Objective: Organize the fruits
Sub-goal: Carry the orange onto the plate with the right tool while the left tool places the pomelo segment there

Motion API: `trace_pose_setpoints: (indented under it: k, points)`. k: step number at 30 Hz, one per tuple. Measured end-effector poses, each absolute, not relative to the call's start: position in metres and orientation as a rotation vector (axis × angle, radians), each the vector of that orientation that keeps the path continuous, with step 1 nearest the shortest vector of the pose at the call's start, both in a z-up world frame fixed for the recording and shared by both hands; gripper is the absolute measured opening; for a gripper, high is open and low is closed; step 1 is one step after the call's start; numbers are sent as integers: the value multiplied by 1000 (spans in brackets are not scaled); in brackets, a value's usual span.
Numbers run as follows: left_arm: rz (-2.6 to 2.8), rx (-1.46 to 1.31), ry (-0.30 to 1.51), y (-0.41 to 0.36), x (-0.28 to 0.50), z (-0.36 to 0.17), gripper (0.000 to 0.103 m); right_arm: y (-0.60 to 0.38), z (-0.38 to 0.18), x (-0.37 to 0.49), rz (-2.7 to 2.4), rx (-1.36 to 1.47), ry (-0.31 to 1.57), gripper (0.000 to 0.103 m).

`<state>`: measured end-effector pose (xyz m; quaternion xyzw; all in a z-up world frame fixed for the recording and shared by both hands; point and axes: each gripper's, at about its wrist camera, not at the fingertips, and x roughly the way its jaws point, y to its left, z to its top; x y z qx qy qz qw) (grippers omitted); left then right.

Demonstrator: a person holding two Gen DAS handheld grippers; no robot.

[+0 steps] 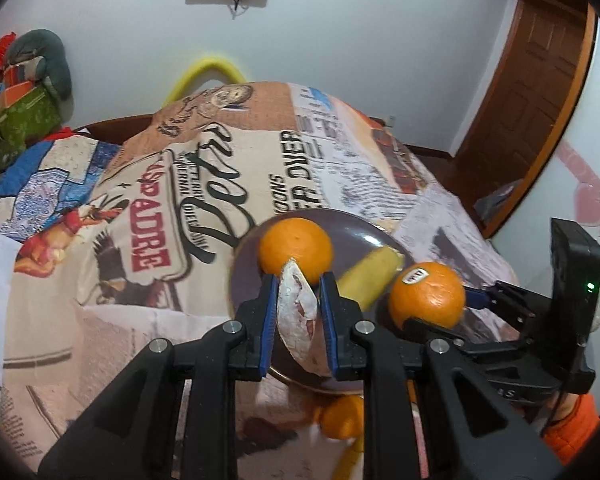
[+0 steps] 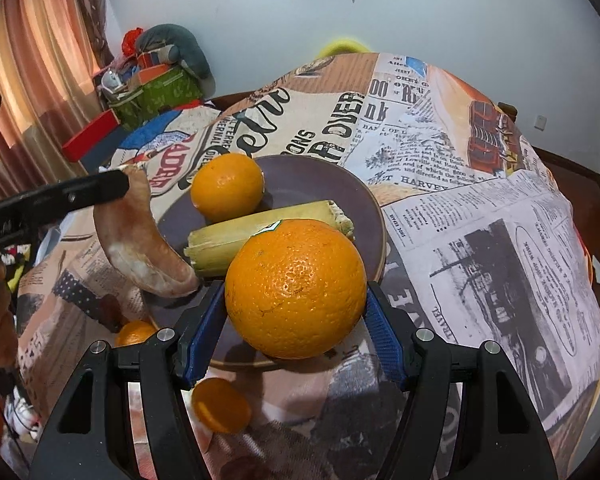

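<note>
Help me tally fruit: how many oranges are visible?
4: one on the plate, one in the right gripper, two small ones on the cloth. Others may be hidden.

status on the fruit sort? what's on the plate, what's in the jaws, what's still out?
Done: one orange and a pale yellow stalk piece lie on the dark plate.
In hand: the left gripper is shut on a pinkish peeled fruit wedge; the right gripper holds a stickered orange above the plate's near edge.
Left: two small orange fruits still on the tablecloth in front of the plate.
</note>
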<state>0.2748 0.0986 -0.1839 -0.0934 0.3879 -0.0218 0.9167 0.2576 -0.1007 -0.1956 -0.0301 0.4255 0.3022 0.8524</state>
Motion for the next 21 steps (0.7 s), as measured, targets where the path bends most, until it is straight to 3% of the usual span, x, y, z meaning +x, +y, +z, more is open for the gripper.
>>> trace_pose_setpoints:
  k: [21]
  points:
    - [-29,-183,922,101,308,-224,22,-92,-204,273,647,-81,925,66]
